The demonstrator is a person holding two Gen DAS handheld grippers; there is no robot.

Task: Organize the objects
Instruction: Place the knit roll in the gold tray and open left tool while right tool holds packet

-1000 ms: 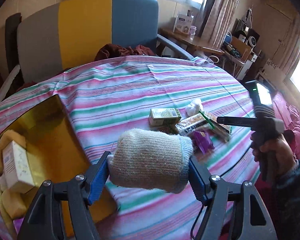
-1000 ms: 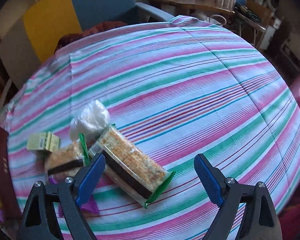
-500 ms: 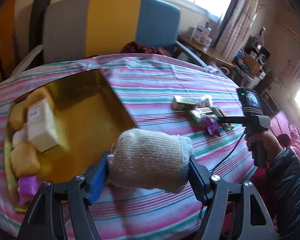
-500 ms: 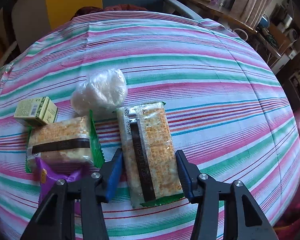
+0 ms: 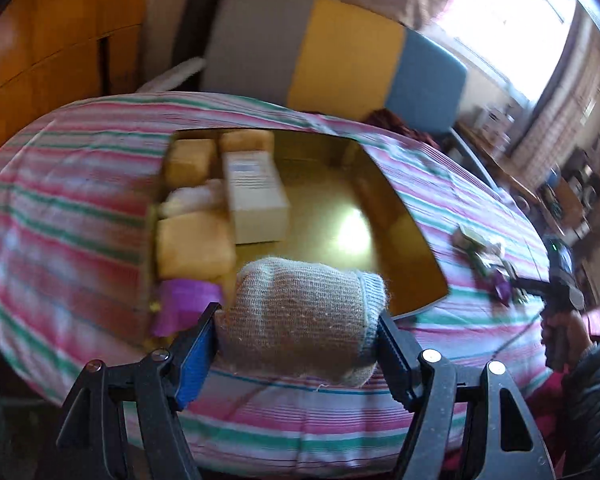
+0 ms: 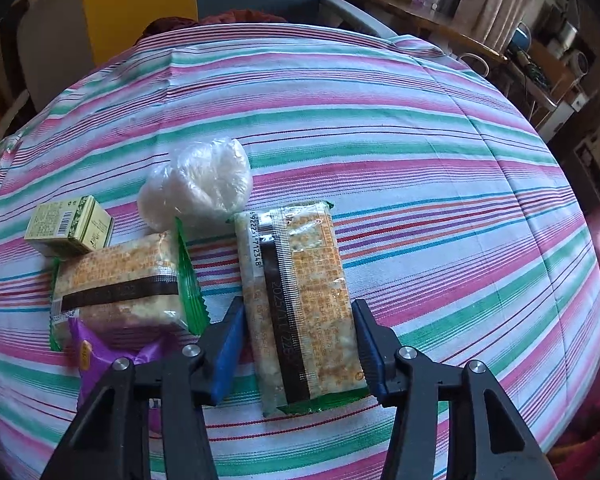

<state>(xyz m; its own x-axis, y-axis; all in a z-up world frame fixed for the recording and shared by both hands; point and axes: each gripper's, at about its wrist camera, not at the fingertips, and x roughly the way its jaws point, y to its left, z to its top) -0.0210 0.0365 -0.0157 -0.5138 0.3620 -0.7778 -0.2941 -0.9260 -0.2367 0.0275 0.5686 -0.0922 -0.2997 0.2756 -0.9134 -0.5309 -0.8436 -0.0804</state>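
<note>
Left tool (image 5: 296, 334) clamping knit sock (image 5: 300, 316), now swinging over gold tray (image 5: 400, 216) from beside it, drop coming. Right tool (image 6: 298, 338) gripping cracker pack (image 6: 300, 300) right of tray, jaws having just narrowed onto it.

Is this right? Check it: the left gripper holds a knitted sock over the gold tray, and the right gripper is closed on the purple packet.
Wrong object. The right wrist view shows the right gripper closed on the cracker packet; the purple packet lies beside it. The left gripper does hold the knitted sock over the gold tray.
</note>
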